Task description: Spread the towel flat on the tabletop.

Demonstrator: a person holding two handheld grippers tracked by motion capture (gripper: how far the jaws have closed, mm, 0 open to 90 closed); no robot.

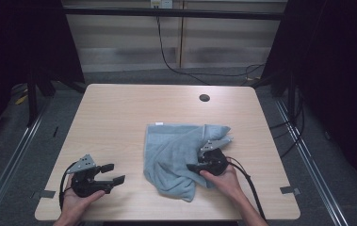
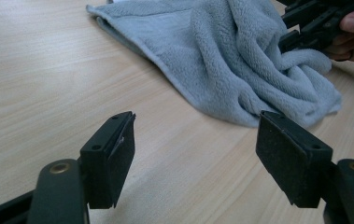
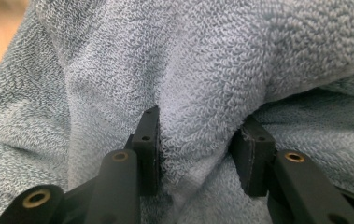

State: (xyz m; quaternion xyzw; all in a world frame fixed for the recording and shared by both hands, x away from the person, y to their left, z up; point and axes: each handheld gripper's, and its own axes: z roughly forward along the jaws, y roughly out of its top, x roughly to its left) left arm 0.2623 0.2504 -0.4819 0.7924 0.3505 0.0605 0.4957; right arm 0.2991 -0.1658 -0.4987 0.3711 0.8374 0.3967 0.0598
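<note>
One thick towel fold sat between right gripper's half-closed jaws; left gripper wide open, empty. Bunched fold could slip.

My table is a pale wood-grain top with rounded corners and a dark round hole near its far edge. A rumpled grey-blue towel lies on it right of centre, its far left corner flat, its near part bunched.
</note>
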